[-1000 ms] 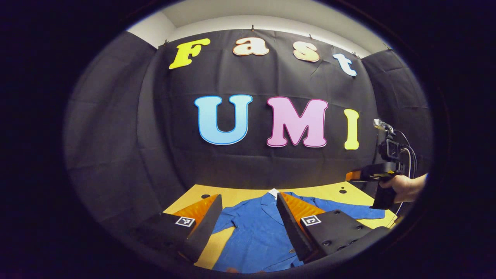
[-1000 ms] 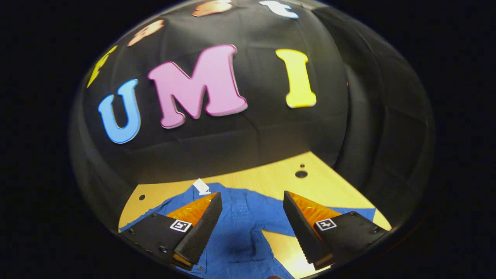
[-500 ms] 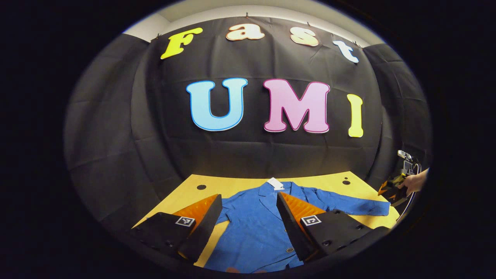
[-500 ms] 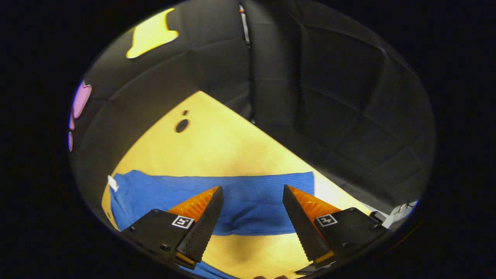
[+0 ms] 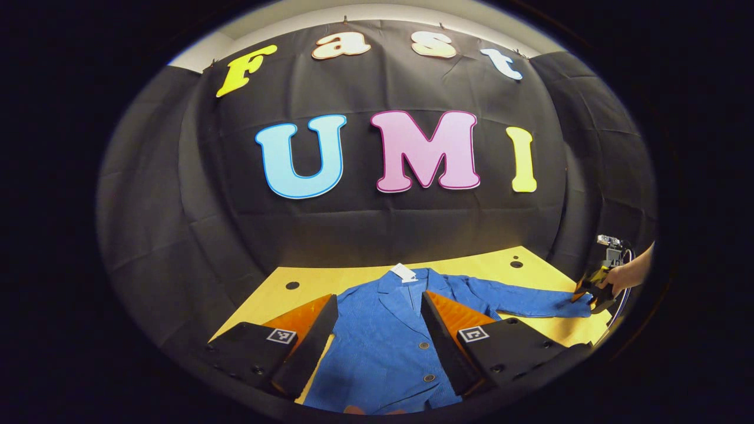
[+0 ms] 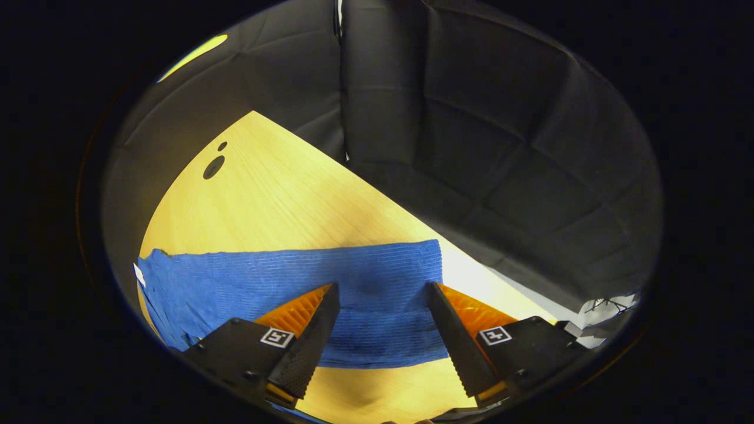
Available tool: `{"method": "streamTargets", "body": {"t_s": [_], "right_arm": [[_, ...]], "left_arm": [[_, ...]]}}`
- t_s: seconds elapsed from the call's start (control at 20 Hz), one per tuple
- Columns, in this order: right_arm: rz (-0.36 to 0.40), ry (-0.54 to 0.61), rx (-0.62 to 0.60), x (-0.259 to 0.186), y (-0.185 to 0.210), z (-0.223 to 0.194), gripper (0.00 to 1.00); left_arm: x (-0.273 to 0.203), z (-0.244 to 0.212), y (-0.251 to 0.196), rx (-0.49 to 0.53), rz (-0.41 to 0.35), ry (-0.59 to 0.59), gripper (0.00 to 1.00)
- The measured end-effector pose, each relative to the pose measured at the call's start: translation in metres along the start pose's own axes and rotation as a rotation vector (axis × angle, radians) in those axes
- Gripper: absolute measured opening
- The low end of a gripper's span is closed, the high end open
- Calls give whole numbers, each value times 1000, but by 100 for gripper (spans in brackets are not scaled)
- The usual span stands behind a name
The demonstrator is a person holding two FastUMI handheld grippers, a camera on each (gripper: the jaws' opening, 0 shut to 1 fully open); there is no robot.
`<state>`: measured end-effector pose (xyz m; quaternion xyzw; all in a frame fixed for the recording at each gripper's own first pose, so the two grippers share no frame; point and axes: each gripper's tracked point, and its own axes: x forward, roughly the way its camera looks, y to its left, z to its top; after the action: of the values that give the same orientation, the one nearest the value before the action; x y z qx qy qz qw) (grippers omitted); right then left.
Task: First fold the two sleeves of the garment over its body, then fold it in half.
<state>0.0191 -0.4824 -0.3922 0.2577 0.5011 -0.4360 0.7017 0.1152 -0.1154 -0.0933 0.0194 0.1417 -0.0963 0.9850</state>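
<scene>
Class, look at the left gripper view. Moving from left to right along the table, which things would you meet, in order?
Small dark hole in the table → white tag at the jacket's collar → blue jacket's outstretched sleeve → right gripper at the sleeve's end → hand holding it.

Both views are sharp at the centre but bowed by strong fisheye distortion, so straight edges curve near the rim. Light falls from above: the yellow surface [image 6: 283,200] glares almost white near its right edge in the right gripper view, while the black cloth wall [image 5: 177,235] stays dim. A soft shadow darkens the blue sleeve [image 6: 377,288] between the right tool [image 6: 382,306] fingers.
</scene>
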Motion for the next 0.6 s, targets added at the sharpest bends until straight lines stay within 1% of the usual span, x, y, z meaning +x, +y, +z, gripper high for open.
{"method": "streamTargets", "body": {"t_s": [0.05, 0.15, 0.2, 0.25, 0.35, 0.45, 0.5, 0.55, 0.6], "right_arm": [[-2, -25, -6, -1, 0, 3, 87], [-10, -23, 25, 4, -1, 4, 90], [-14, -12, 36, 0, -1, 5, 98], [-11, -7, 40, 1, -3, 6, 89], [8, 30, 28, 1, 4, 3, 55], [8, 48, 54, 5, 8, 1, 17], [13, 49, 61, 3, 8, -1, 7], [26, 30, 52, 5, 8, 2, 4], [33, 26, 58, 4, 10, -2, 11]], "left_arm": [[0, -2, 0, -20, 0, 11, 82], [0, -9, -1, -60, 4, 39, 82], [-2, -9, -1, -69, 4, 41, 82], [-3, -8, 0, -73, 10, 37, 82], [-3, -3, 2, -62, 17, 16, 82], [-2, 0, 2, -57, 12, 11, 82], [-1, -1, 2, -56, 11, 14, 82], [0, -3, 3, -59, 11, 19, 82], [1, -5, 3, -66, 13, 26, 82]]}}
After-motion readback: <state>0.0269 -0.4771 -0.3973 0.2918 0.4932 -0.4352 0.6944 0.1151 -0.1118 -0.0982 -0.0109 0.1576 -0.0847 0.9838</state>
